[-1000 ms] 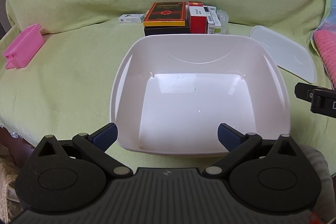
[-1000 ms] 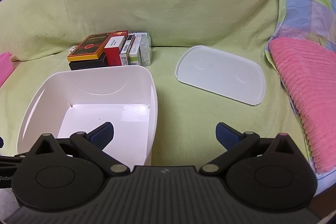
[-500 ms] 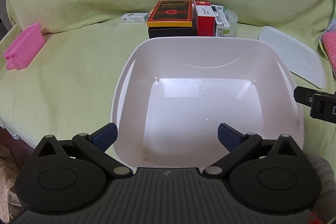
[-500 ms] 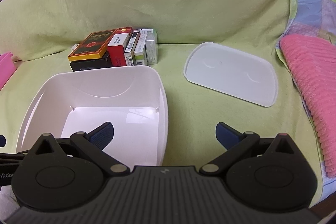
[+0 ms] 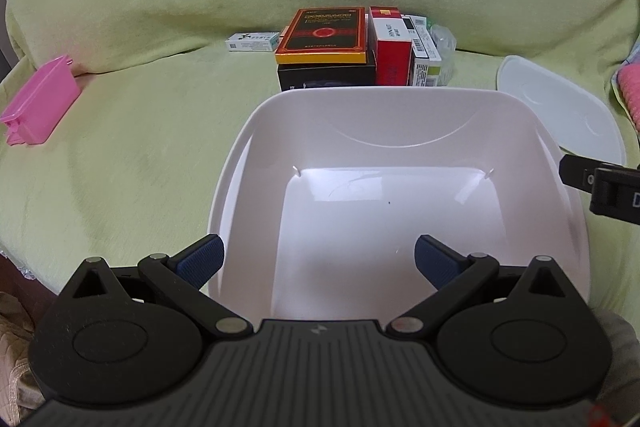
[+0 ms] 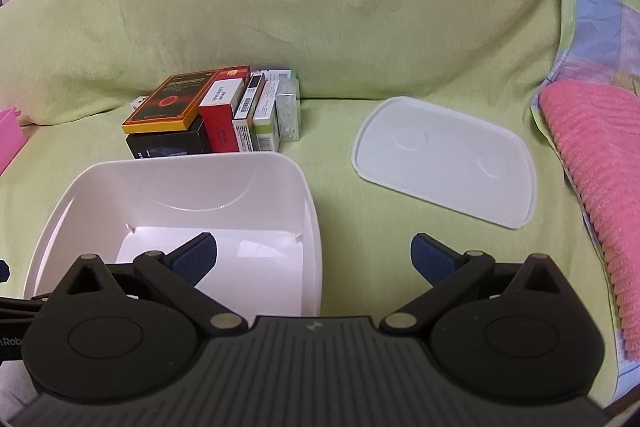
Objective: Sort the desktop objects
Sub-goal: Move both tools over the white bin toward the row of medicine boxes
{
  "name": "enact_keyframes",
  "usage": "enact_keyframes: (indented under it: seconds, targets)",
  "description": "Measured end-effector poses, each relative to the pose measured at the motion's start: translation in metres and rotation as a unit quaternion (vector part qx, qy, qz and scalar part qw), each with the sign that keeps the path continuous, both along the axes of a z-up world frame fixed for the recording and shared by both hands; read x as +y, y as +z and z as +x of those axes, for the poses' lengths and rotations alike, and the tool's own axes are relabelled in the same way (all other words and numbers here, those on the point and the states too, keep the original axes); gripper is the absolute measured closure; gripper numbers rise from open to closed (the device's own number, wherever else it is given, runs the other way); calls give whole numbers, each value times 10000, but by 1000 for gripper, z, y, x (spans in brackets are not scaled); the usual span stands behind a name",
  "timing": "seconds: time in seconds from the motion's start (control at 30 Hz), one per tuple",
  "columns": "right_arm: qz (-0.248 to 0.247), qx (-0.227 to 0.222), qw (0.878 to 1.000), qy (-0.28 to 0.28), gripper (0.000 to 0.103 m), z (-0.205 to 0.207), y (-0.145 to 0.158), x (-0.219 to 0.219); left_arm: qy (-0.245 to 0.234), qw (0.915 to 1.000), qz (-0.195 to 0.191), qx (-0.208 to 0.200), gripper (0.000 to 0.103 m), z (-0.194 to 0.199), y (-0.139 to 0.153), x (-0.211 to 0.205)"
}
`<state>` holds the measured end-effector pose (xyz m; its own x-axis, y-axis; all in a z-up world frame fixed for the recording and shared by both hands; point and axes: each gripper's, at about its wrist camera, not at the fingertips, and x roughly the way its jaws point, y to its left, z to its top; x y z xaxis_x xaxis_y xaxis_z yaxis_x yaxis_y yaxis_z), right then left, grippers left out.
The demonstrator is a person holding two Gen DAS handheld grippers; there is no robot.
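Sitting empty: white bin [image 5: 400,163], lid [image 6: 444,163] beside it.

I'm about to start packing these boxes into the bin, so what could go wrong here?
The boxes stand packed tight, so gripping one may topple its neighbours. The white bin sits on soft green fabric and may tip if pressed. Both grippers, left and right, are close together and could collide.

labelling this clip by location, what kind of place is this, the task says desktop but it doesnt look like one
Most likely a sofa at home, not a desk. A light green cover drapes a cushioned seat and backrest, a pink ribbed cushion lies at one end, and the white bin sits on the soft seat.
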<state>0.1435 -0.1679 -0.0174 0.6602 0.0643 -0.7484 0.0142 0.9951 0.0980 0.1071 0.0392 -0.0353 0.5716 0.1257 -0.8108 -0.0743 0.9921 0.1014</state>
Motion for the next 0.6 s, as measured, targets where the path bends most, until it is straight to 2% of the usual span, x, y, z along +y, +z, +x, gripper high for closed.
enact_keyframes:
  seconds: [0.27,0.6]
  targets:
    - [-42,7,9999,100,1,17,-3,4,-24,10000,-37,-70,1,12,0,6]
    - [53,-20,9988,495,1,29,-5,9,-59,9999,57,-129,1,25,-1,5]
